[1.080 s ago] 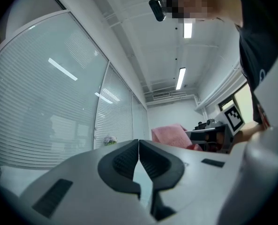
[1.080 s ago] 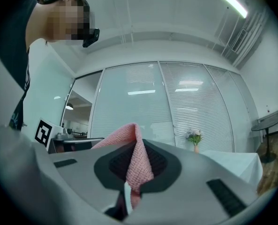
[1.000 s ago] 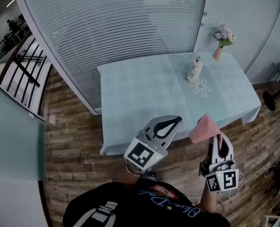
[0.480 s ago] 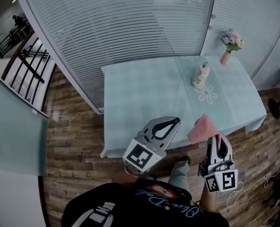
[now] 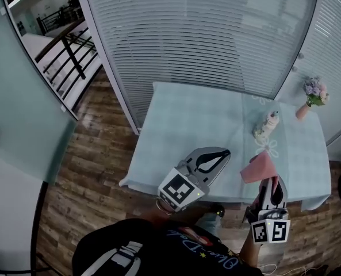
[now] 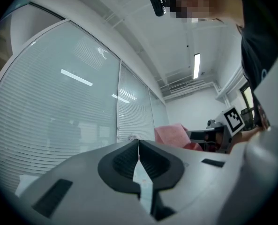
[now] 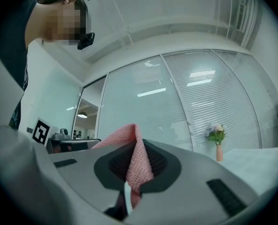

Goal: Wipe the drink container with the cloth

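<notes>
Since half a second ago my head camera has swung left and come closer: the counter now sits lower and further right in the picture, and more of the wooden floor shows on the left. The drink container has drawn much nearer to the cloth in the head view; before there was a wide stretch of tablecloth between them, and now the top corner of the cloth lies just below the container's foot in the picture, though I cannot tell their real gap. Neither pair of tongs has changed its grip.

The left tongs are clenched on nothing; in the left gripper view the two jaws meet along a thin line. The right tongs are clamped on the pink cloth, which stands up out of the jaws in a folded peak.

By my count: one counter with a pale blue cover, one drink container standing upright on it toward the right, on a flower print, one pink cloth, one vase of flowers at the counter's far right corner, and two pairs of tongs, both held over the near edge. The container stands well apart from the vase.
</notes>
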Motion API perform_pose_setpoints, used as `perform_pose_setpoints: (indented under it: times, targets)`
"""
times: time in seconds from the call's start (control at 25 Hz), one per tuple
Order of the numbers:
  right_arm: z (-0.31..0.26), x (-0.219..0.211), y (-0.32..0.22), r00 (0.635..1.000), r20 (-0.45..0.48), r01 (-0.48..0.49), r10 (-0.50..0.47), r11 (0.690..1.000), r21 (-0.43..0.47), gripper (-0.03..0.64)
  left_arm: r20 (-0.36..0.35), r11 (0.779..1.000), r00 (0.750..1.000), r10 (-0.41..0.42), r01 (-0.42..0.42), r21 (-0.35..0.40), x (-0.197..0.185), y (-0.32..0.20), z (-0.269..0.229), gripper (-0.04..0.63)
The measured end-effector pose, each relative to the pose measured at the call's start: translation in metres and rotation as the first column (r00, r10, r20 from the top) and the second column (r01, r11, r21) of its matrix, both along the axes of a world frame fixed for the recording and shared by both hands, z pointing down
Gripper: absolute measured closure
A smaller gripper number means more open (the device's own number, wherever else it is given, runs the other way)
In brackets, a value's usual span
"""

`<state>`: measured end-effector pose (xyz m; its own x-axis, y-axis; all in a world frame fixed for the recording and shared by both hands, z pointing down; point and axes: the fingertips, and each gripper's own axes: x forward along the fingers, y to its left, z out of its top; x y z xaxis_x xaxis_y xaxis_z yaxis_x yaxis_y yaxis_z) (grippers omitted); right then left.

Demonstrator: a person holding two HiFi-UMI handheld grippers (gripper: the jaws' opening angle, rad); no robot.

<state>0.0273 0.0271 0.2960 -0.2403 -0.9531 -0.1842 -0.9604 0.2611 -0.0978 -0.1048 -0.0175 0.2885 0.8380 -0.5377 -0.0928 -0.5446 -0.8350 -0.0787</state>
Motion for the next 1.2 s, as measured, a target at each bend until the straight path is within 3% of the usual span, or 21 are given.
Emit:
perform_pose_setpoints:
  times: [0.48,1.2]
  targets:
    - [-0.005,0.035,-0.058,0.994,-0.002,0.107,-0.107,0.994,0.018,0.604,0.014,0.994,0.994,-0.113,0.113,0.013,0.029,-0.044,-0.008,0.591]
    - [0.022,0.14,-0.119,0.99,-0.03,0.134,-0.135,0.99,-0.046,0.604,0.069,0.979,0.978,-0.199,0.201,-0.019,0.12,-0.099,0.014,0.589]
